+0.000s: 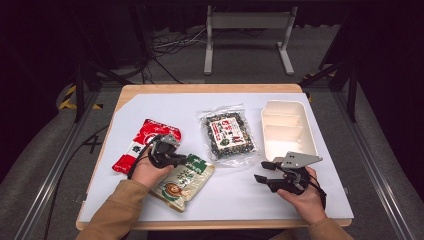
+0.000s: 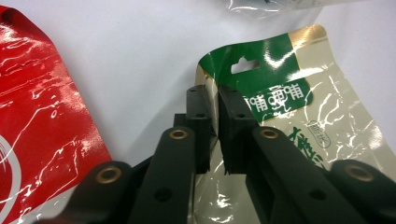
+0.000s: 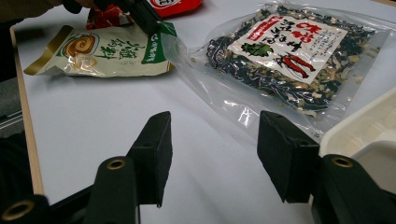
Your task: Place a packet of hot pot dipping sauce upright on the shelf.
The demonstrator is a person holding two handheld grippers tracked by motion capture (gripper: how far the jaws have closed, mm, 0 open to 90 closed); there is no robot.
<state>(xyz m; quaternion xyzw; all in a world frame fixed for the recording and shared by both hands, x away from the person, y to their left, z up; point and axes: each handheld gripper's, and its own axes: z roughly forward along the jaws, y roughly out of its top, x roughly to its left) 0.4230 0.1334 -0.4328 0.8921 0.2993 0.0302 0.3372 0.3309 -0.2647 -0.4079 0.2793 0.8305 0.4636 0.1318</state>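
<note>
The left tool (image 2: 215, 112) pinches the green pouch's (image 2: 299, 116) top edge — the lift comes next; the right tool (image 3: 215, 154) waits, gaping and empty.

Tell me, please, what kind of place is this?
Probably a lab or studio set up for recording: a small table with a white sheet, dark curtains around it, loose cables on the floor and metal rails beside the table.
</note>
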